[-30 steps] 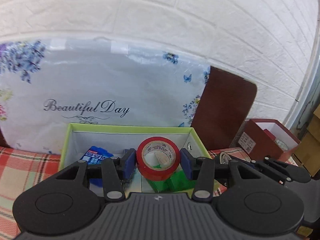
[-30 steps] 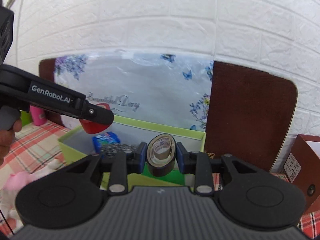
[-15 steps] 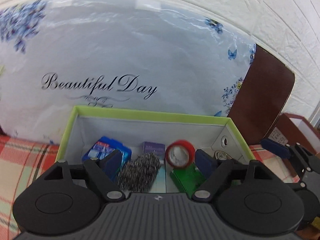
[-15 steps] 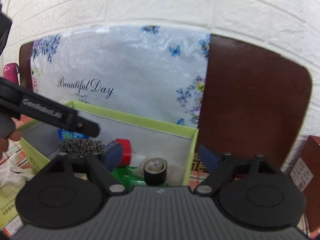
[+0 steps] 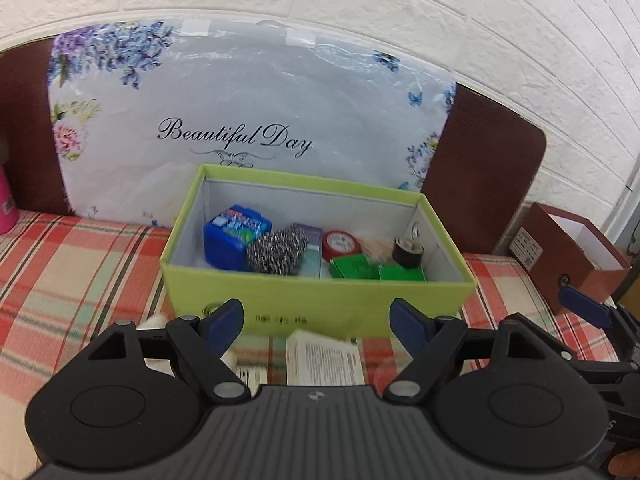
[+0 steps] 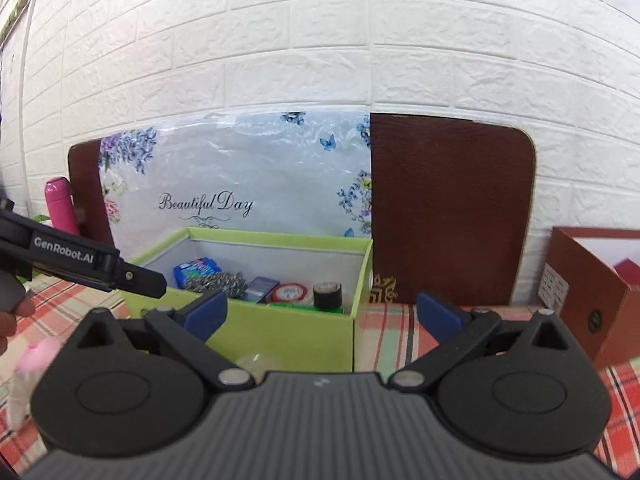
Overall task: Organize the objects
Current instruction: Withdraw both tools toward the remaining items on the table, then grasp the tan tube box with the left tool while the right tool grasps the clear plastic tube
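White brick wall (image 6: 360,60) stands behind a table with a red checked cloth (image 5: 72,280). Against the wall leans a floral bag (image 5: 248,120) printed "Beautiful Day", in front of a brown board (image 6: 448,208). On the cloth sits the green box (image 5: 320,300). Inside it lie a blue packet (image 5: 234,236), a steel scourer (image 5: 276,250), the red tape roll (image 5: 340,243) and the black tape roll (image 5: 407,251), the two rolls near each other on green packets (image 5: 360,268). The left gripper (image 5: 318,326) and the right gripper (image 6: 322,314) are both spread wide and hold nothing, in front of the box.
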Demonstrator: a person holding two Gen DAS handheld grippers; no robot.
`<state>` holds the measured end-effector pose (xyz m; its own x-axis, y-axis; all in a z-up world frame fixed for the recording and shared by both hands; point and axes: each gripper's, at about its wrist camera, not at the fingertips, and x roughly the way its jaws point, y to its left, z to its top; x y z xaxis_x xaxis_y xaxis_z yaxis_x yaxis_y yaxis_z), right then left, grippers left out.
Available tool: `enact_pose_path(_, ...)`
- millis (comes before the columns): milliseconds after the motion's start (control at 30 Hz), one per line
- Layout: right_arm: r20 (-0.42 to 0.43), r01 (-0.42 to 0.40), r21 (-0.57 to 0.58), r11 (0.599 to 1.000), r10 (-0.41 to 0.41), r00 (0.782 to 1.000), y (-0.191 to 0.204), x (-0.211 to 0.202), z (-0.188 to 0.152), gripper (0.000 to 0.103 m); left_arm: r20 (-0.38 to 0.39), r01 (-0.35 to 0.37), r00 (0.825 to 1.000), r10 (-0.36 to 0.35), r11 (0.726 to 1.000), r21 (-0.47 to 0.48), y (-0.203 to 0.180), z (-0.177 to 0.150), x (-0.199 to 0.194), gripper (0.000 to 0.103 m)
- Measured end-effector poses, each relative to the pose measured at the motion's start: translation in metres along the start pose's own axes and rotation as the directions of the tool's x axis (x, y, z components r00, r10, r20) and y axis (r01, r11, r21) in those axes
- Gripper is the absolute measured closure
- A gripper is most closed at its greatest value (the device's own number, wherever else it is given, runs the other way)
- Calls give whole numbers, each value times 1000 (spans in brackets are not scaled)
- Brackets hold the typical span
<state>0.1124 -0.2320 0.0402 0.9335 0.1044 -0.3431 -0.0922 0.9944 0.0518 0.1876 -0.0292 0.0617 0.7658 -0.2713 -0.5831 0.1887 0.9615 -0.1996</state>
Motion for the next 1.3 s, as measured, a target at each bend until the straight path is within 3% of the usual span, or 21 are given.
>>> enact_pose_path(233, -34, -3, 54, 999, 5, 999, 4, -43, -28, 0, -29, 5, 1000, -5, 1000, -10, -10, -34, -32, 20)
enact_pose_path(600, -102, 10, 136, 991, 4, 995, -1, -74, -62, 0, -89, 17, 996, -19, 1000, -23, -11, -67, -44, 20)
enact_pose_path(767, -134, 42, 145, 989, -23, 991, -8, -88, -85, 0, -122, 69, 990, -67, 997, 16, -21, -84, -43, 20)
enact_pose_path(967, -177, 97, 176, 980, -65, 982, -29, -104, -108, 0, -153, 180, 974, -165, 979, 92, -50, -101, -31, 20)
enact_pose_path(1100, -171, 123, 213, 969, -87, 982, -44, -114, -113, 0, -188, 258, 955, -228, 954, 153, -75, -107, -16, 33)
enact_pose_path(1233, -189, 112, 182, 977, -77, 979, -54, -109, -114, 0, -199, 241, 959, -202, 950, 199, -91, -111, 10, 39)
enact_pose_path(1300, -209, 108, 111, 988, -83, 974, -53, -99, -113, 1, -230, 260, 949, -214, 946, 195, -92, -115, 22, 52)
